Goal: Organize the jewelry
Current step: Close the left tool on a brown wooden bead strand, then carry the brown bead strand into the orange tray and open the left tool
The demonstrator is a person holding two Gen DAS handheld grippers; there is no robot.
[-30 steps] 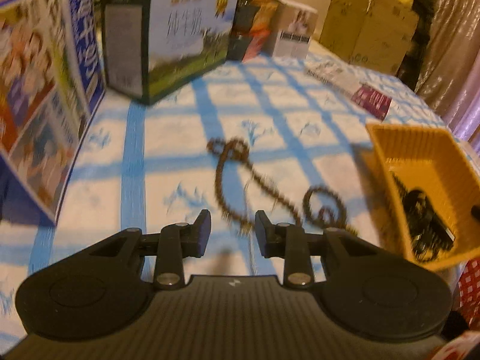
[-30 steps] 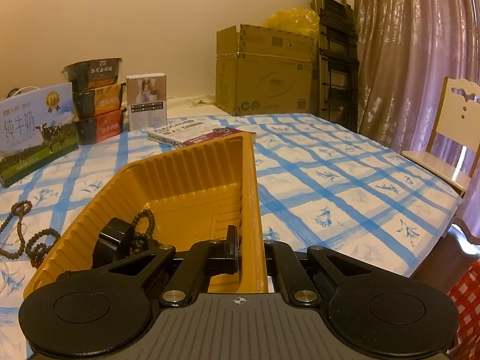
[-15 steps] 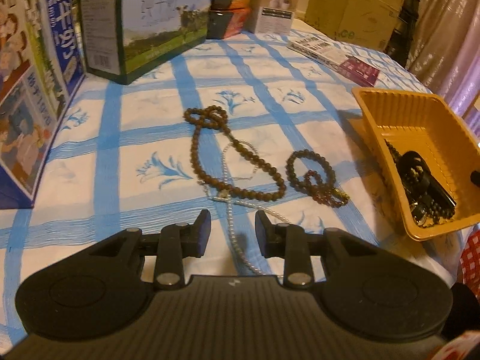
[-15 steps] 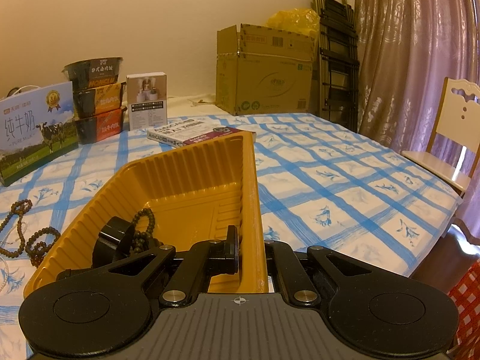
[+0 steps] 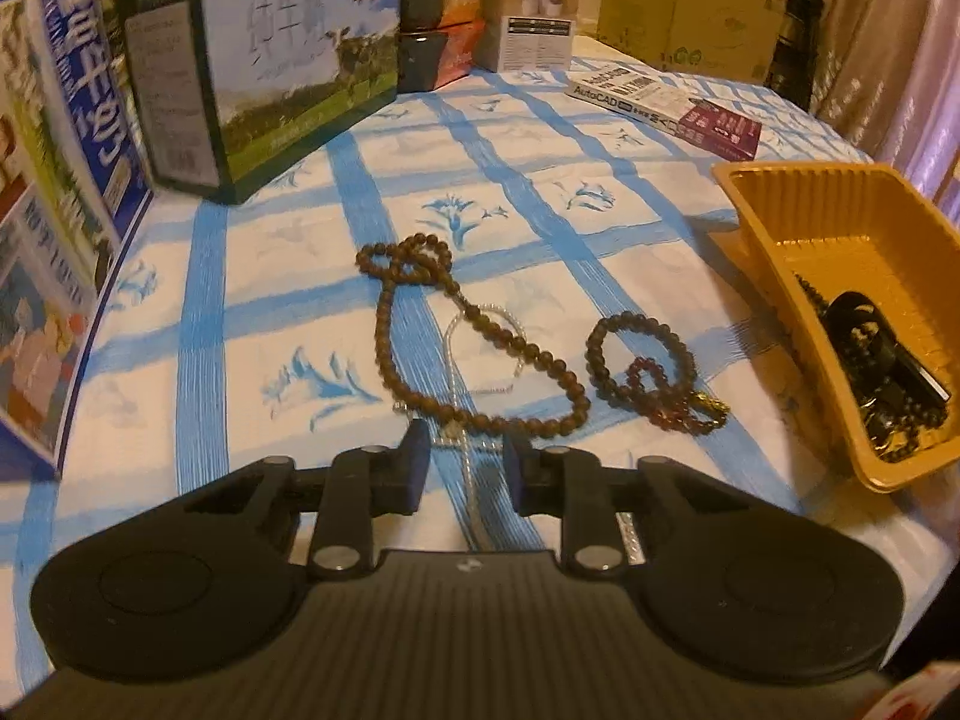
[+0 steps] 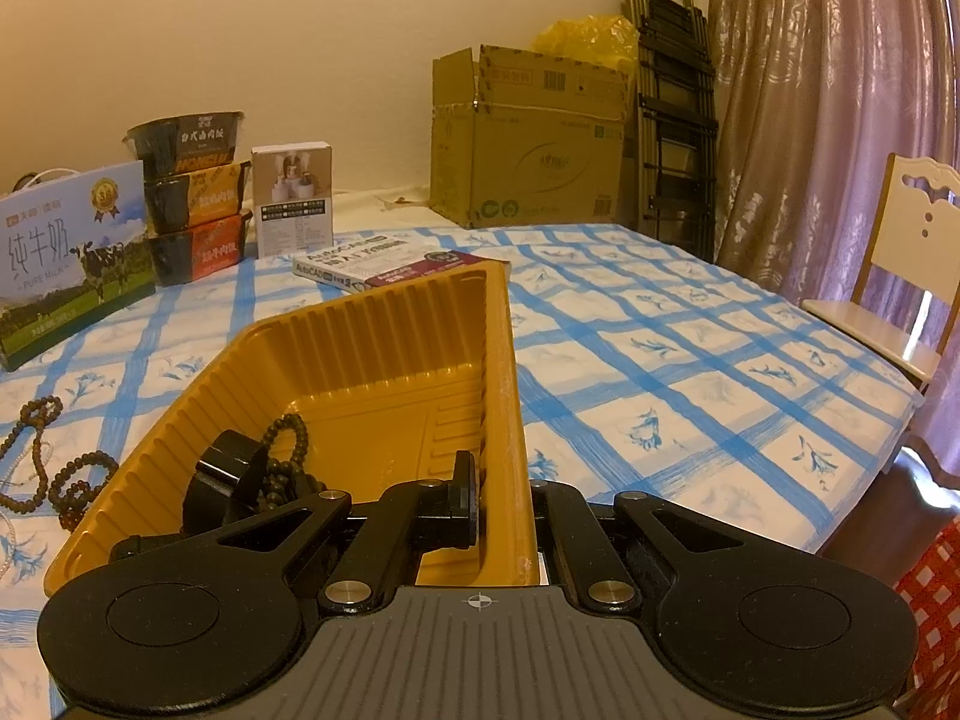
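Observation:
A long brown bead necklace (image 5: 384, 330) lies on the blue-checked tablecloth, over a thin pearl strand (image 5: 465, 480) that runs between my left fingers. A brown bead bracelet (image 5: 600, 354) and a dark red one (image 5: 654, 396) lie to its right. My left gripper (image 5: 465, 450) is open, low over the near end of the necklace and strand. The yellow tray (image 5: 774, 264) at right holds dark beads and a black piece (image 5: 876, 354). My right gripper (image 6: 504, 492) is shut on the tray's right wall (image 6: 510, 420); the dark beads (image 6: 282, 468) lie inside it.
A milk carton box (image 5: 270, 72), a blue box (image 5: 54, 180), stacked food bowls (image 5: 444, 18) and a white box (image 5: 534, 18) stand at the back. An AutoCAD book (image 5: 666, 102) lies behind the tray. A cardboard box (image 6: 528, 138) and a chair (image 6: 900, 276) are beyond.
My left gripper has drawn back and lowered toward the near end of the necklace and pearl strand, staying open. The right gripper has held still on the tray wall.

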